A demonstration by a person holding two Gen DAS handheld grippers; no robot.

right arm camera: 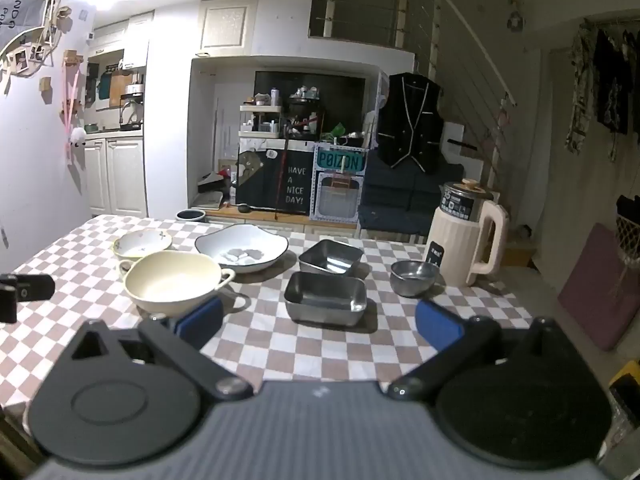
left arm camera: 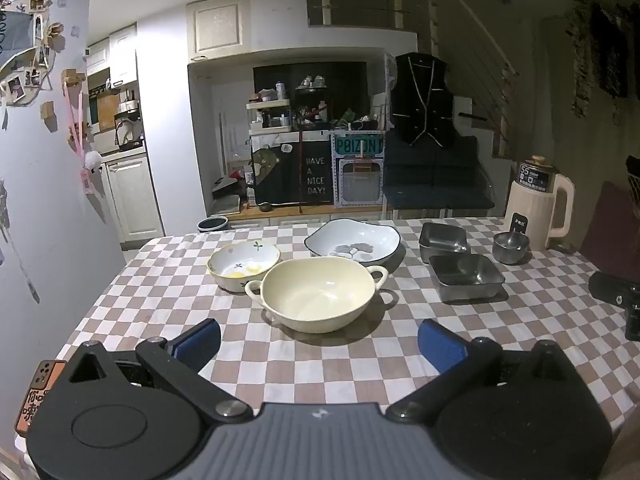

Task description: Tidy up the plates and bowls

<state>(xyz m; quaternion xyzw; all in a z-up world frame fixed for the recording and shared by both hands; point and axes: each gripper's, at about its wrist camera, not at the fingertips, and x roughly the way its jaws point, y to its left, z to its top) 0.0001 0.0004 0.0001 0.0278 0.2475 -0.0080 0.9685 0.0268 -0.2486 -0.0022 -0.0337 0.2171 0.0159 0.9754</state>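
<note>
A cream two-handled bowl (left arm camera: 316, 294) (right arm camera: 172, 282) stands on the checkered table, just ahead of my open left gripper (left arm camera: 320, 346). Behind it are a small flowered bowl (left arm camera: 243, 266) (right arm camera: 142, 243) and a white dark-rimmed plate with a leaf print (left arm camera: 353, 243) (right arm camera: 241, 249). To the right stand two steel rectangular trays, one near (left arm camera: 466, 277) (right arm camera: 326, 298) and one far (left arm camera: 443, 240) (right arm camera: 331, 257), and a small steel round bowl (left arm camera: 510, 246) (right arm camera: 414, 278). My right gripper (right arm camera: 320, 326) is open and empty, just in front of the near tray.
A cream electric kettle (left arm camera: 538, 206) (right arm camera: 468, 238) stands at the table's back right. The table's far edge (left arm camera: 280, 222) drops to the kitchen floor. The other gripper's black body shows at the right edge of the left wrist view (left arm camera: 618, 300) and at the left edge of the right wrist view (right arm camera: 20, 294).
</note>
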